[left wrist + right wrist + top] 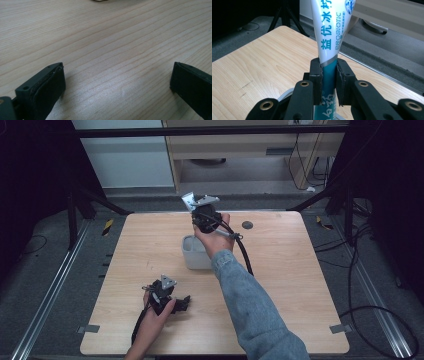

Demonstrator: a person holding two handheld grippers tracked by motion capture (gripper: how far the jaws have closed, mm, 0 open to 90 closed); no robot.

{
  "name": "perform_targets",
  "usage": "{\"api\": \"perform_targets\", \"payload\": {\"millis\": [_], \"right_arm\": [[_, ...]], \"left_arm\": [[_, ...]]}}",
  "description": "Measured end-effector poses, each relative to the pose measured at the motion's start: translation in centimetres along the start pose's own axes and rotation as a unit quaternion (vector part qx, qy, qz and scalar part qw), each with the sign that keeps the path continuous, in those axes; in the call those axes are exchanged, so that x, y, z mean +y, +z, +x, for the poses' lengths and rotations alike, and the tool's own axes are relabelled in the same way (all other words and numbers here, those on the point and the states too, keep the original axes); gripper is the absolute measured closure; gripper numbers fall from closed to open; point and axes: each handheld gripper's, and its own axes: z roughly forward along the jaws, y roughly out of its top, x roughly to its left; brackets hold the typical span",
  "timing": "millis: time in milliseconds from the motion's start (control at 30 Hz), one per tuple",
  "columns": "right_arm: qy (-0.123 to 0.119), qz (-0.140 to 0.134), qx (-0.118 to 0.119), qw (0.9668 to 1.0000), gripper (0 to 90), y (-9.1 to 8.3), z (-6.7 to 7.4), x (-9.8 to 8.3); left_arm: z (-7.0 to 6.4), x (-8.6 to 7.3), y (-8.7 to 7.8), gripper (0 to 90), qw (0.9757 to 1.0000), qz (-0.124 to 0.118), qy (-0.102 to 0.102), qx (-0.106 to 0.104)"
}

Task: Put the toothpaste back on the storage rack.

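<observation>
A white and teal toothpaste tube (329, 32) with printed characters stands upright between the jaws of my right gripper (329, 68), which is shut on the tube's teal part. In the high view the right gripper (204, 216) is held over the far side of a small pale grey bin (192, 257) in the middle of the table; a bit of the bin's rim (285, 96) appears below the jaws. My left gripper (184, 303) rests low on the table near the front left. Its jaws stand wide apart in the left gripper view (117, 83), with bare wood between them.
The wooden table (280, 285) has a small dark round mark (247, 225) at the back right. A black cable (244, 251) trails from the right gripper across the table. Black frame legs (102, 202) and floor cables (380, 315) surround the table.
</observation>
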Motion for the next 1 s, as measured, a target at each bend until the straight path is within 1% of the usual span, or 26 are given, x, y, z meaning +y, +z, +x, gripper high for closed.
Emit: {"api": "perform_targets", "payload": {"millis": [500,767,1000], "right_arm": [[-0.001,0.010,0.007,0.9999,77.2,0.0,0.1,-0.9],[-0.002,0.021,0.011,0.9997,77.2,0.1,0.2,-1.4],[-0.002,0.024,0.013,0.9996,77.2,0.0,0.2,-1.6]], "left_arm": [[0.0,0.0,0.0,0.0,1.0000,0.001,0.003,-0.001],[0.0,0.0,0.0,0.0,1.0000,0.001,0.003,-0.002],[-0.1,0.0,0.0,0.0,1.0000,0.001,0.004,-0.003]]}}
